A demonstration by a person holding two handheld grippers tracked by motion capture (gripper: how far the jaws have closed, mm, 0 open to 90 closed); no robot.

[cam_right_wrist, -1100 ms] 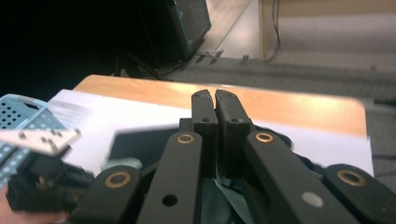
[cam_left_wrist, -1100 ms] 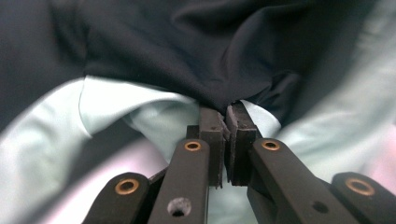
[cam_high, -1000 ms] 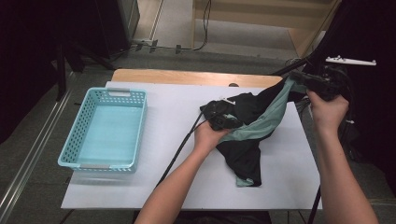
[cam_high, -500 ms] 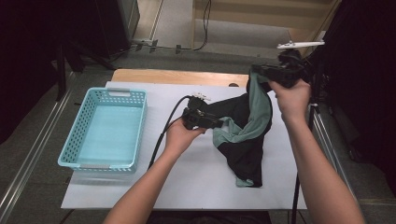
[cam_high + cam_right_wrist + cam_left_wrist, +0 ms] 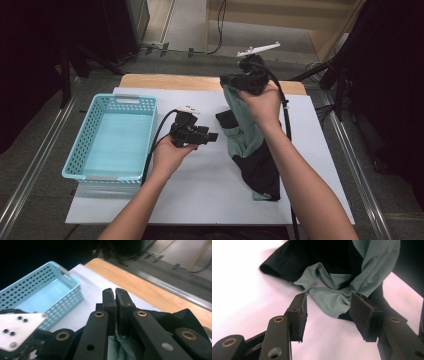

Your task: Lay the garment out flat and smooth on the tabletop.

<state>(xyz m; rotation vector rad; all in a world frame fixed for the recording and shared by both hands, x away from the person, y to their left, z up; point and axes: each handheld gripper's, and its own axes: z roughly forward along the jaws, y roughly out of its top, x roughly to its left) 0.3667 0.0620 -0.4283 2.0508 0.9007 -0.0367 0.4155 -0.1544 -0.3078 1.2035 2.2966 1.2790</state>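
The right gripper [image 5: 231, 80] is lifted above the far edge of the tabletop [image 5: 200, 190], at about twelve o'clock from its centre, with its jaws pressed together on a fold of the garment [image 5: 247, 145]. In the right gripper view the two pads meet with only a thin seam between them, and grey-green cloth [image 5: 117, 347] bunches up right below them.

The garment, black with grey-green panels, hangs from that grip and trails down toward five o'clock, where its lower end lies flat on the white surface (the upper part is clear of the tabletop, the lower part rests on it).

The left gripper [image 5: 212, 136] is held low over the middle of the tabletop, pointing toward three o'clock at the garment, just beside it and not touching. Its jaws stand partly apart, having just been opening, and nothing is between them: in the left gripper view the pads [image 5: 298, 312] frame bare white surface, with the cloth lying just beyond their tips.

A light blue basket [image 5: 85, 150] sits at nine o'clock, well apart from the garment.
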